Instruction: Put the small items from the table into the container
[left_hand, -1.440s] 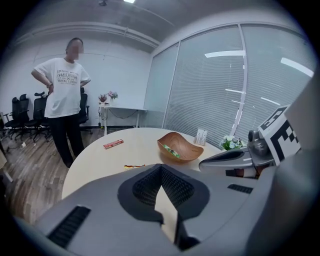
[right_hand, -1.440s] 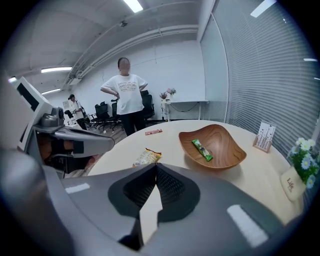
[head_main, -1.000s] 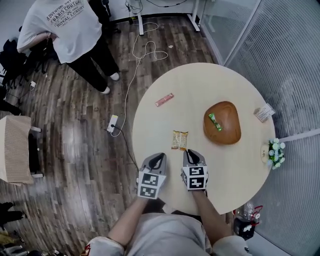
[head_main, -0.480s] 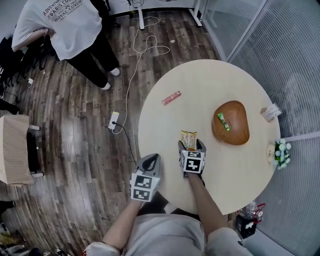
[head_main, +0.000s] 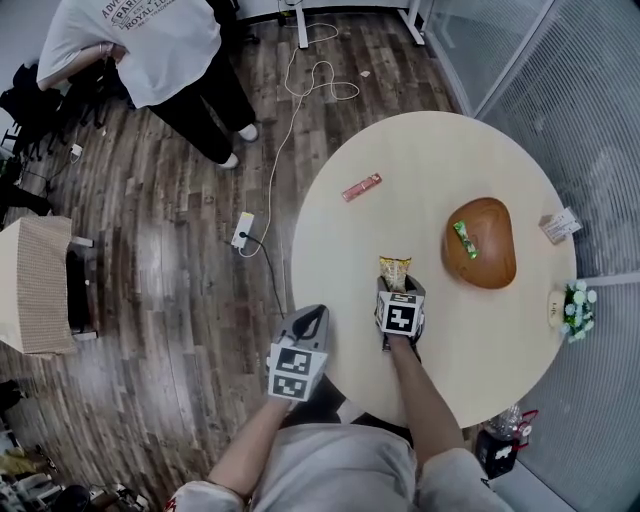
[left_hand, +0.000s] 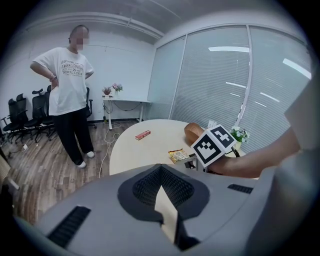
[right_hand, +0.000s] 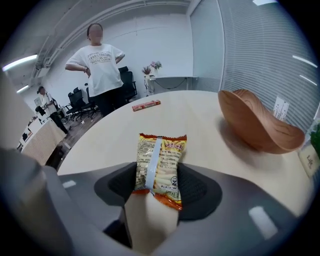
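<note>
An orange-yellow snack packet (head_main: 394, 270) (right_hand: 159, 162) lies flat on the round pale table (head_main: 420, 160). My right gripper (head_main: 396, 283) (right_hand: 160, 182) is low over the table with the packet's near end between its jaws, which are closing; the packet still looks flat and unsqueezed. To its right stands the brown wooden bowl (head_main: 490, 260) (right_hand: 255, 125) with a green wrapped item (head_main: 464, 240) inside. A red bar (head_main: 361, 187) (right_hand: 146, 105) lies further back on the table. My left gripper (head_main: 316, 315) (left_hand: 161, 172) hangs at the table's near left edge, tips together and empty.
A white packet (head_main: 560, 225) and a small pot of flowers (head_main: 577, 308) sit at the table's right rim. A person in a white shirt (head_main: 150, 50) stands on the wooden floor at the far left. A cable and power strip (head_main: 243, 231) lie beside the table.
My right gripper went forward and down to the snack packet and its jaws opened around the packet's near end. The left gripper stayed back at the table's edge.
</note>
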